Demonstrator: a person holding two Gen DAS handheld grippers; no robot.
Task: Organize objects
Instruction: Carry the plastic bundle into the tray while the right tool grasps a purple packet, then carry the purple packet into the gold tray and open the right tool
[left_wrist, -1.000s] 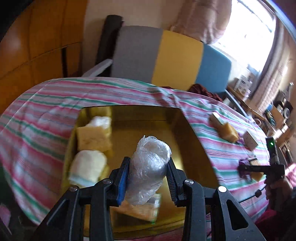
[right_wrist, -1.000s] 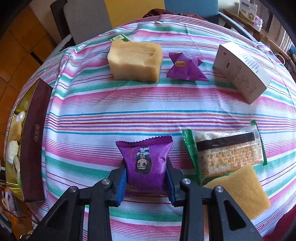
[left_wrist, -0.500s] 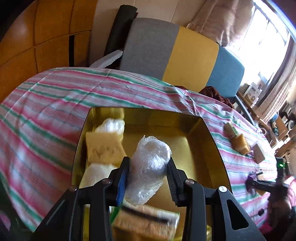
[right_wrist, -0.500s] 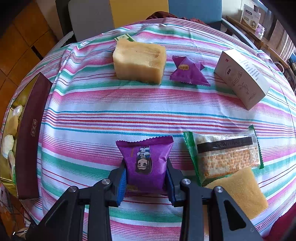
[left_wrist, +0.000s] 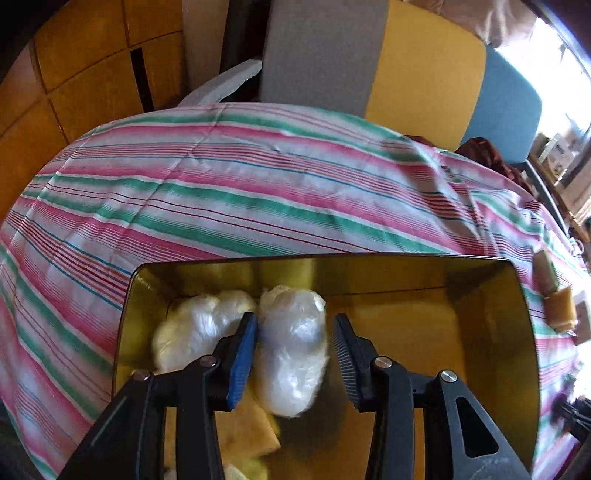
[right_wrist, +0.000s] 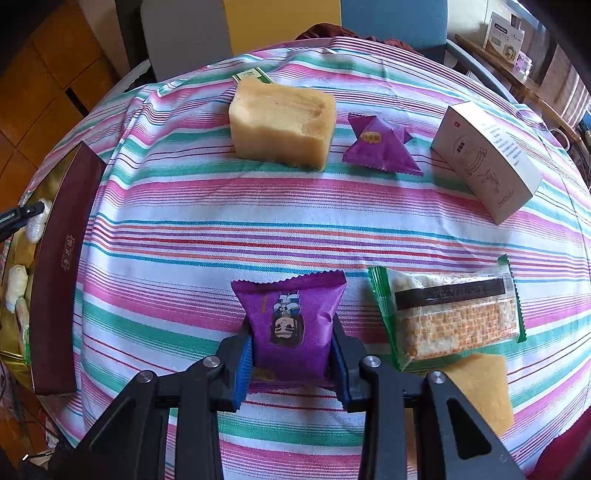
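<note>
Left gripper (left_wrist: 293, 360) sits over the gold box (left_wrist: 517, 332), jaws spread w/ a gap on the right side of the clear-wrapped bun (left_wrist: 291, 350); left pad touches or nearly touches the wrap, right pad is clear of it, so no squeeze; bun is blurred at its lower end, whether it rests on the box floor can't be told. A 2nd wrapped bun (left_wrist: 195, 328) lies just left of it in the box's far-left corner; a yellow cake (left_wrist: 247, 428) lies nearer the camera, under the gripper. Box sits on the striped table (left_wrist: 221, 192); chair (left_wrist: 369, 55) w/ grey, yellow, blue panels behind the table.

Right gripper (right_wrist: 291, 354) is closed on the purple packet (right_wrist: 290, 321), both pads pressed to its sides; packet upright-ish, printed figure upside down, just above or on the cloth. Relative to that packet: green-edged cracker pack (right_wrist: 450, 314) just right; yellow sponge (right_wrist: 484, 387) right and nearer, partly under the cracker pack; tan cake block (right_wrist: 282, 123) well beyond; small purple pouch (right_wrist: 380, 147) beyond, right of the block; white carton (right_wrist: 484, 162) far right; maroon box wall (right_wrist: 59, 280) far left.
</note>
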